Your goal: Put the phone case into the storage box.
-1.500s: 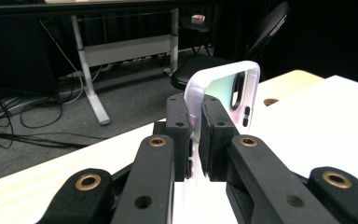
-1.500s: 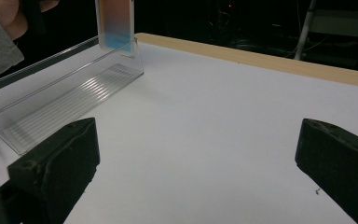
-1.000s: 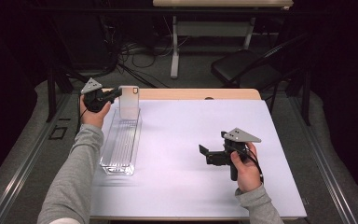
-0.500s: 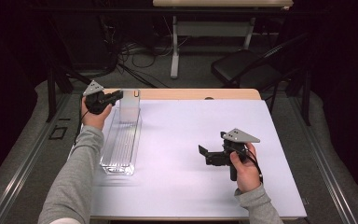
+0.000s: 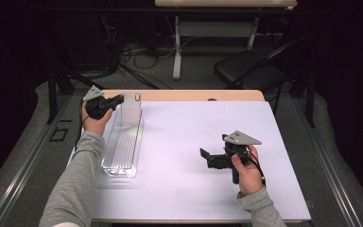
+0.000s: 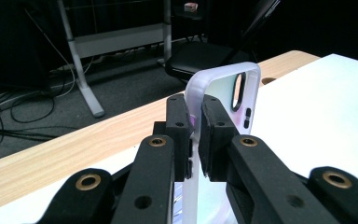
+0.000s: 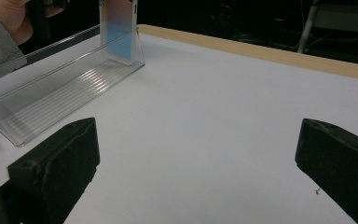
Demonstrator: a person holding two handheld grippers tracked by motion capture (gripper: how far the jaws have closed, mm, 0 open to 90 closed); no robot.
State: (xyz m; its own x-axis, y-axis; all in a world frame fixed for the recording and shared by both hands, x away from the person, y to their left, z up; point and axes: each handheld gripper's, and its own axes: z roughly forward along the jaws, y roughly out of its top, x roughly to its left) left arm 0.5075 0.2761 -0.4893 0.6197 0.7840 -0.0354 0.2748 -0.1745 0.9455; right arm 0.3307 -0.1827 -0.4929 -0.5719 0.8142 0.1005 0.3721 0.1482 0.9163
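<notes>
Phone case (image 6: 223, 88): translucent frosted plastic rim, milky, with a glossy back panel showing faint pastel sheen. Rack (image 5: 121, 146): clear hard plastic, ribbed floor, glossy, catching striped highlights. Left tongs (image 6: 193, 135): matt black plastic, slightly grainy, with brass-coloured metal eyelets at the pivots. Right tongs (image 7: 196, 172): same dull black plastic, faintly rough surface. Bench (image 5: 194, 142): covered by a smooth matt white sheet; the bare far edge is pale wood with visible grain. Sleeve (image 5: 75, 184): grey knitted cloth, soft and matt.
</notes>
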